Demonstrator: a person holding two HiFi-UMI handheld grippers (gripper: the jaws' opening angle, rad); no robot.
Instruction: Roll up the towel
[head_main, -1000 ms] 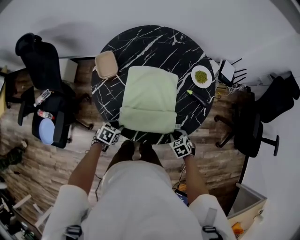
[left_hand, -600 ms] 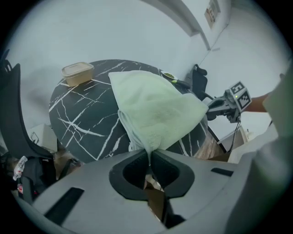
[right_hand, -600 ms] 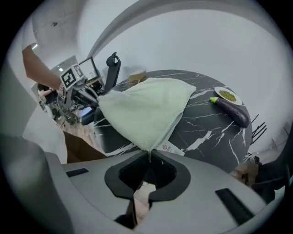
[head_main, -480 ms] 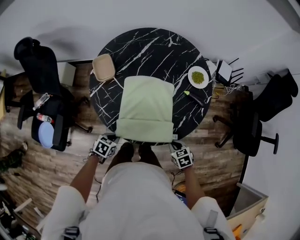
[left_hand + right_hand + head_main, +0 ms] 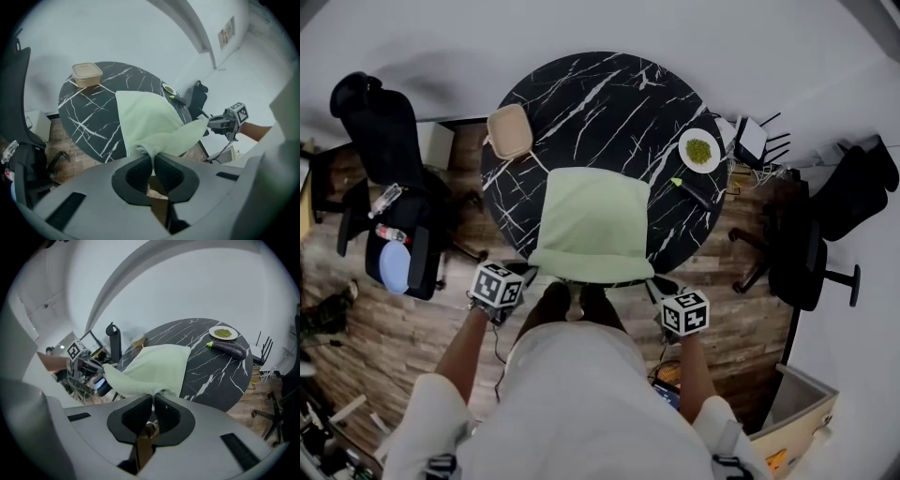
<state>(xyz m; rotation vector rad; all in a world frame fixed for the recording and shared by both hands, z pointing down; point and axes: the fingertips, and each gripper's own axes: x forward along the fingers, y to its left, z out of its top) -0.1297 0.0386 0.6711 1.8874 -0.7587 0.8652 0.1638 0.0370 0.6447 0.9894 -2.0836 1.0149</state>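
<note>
Pinching the towel (image 5: 591, 220) by its corners at the worktop (image 5: 609, 103) near edge, one in the clenched left claw (image 5: 153, 158), one in the right claw (image 5: 153, 399), just closing on it; resting the remainder mid-worktop.

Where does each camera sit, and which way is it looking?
Head view: on the person's head, looking steeply down at the table and towel; both arms show.
Left gripper view: on the left gripper, looking along its jaws, shut on a towel corner.
Right gripper view: likewise on the right gripper, jaws just closed on the other corner.
Shared: each gripper view shows the other gripper.
</note>
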